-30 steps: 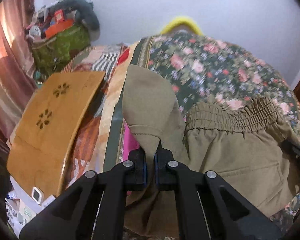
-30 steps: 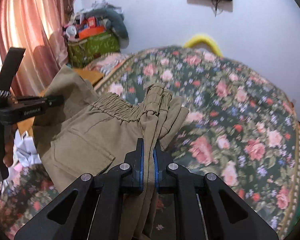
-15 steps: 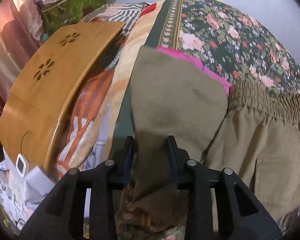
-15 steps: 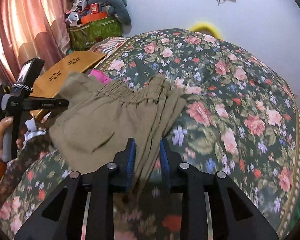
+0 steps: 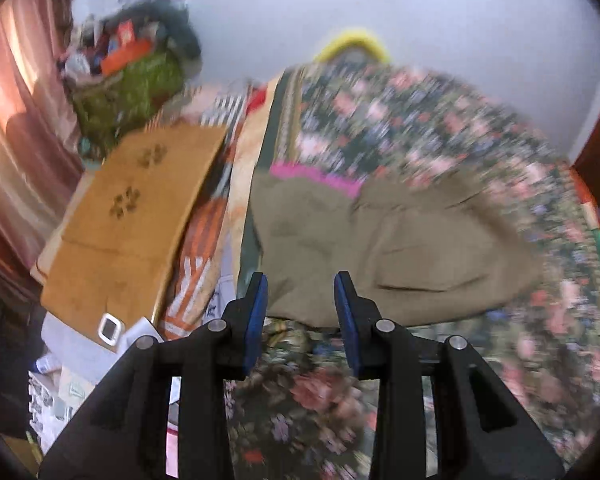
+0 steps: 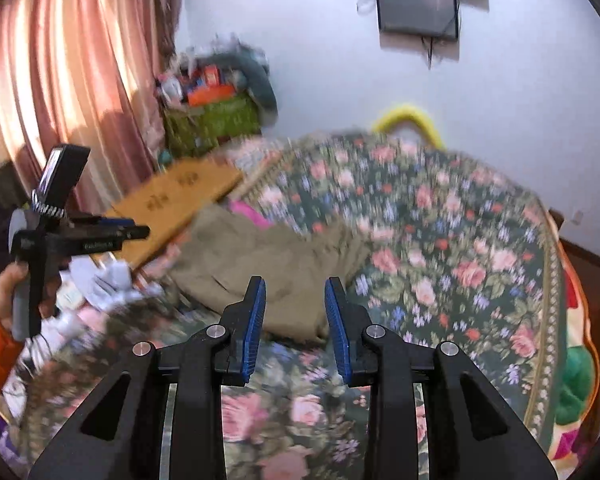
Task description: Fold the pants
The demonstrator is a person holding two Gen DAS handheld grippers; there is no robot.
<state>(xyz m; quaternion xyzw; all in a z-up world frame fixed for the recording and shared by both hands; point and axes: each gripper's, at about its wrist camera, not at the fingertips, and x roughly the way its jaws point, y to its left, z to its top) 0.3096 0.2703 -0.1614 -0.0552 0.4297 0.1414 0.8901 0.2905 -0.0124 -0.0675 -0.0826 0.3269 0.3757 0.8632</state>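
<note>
Your widest free room is the flowered bed cover (image 6: 460,240) on the right side of the right wrist frame, bare from the folded pants (image 6: 268,264) out to the bed's edge, and the strip of cover below the pants at lower centre. On the left of both frames you are hemmed in by the wooden lap tray (image 5: 132,216) beside the bed, with loose papers (image 6: 104,280) below it. At upper left, the curtain (image 6: 60,80) and the heaped green bag (image 6: 212,120) close that corner.
</note>
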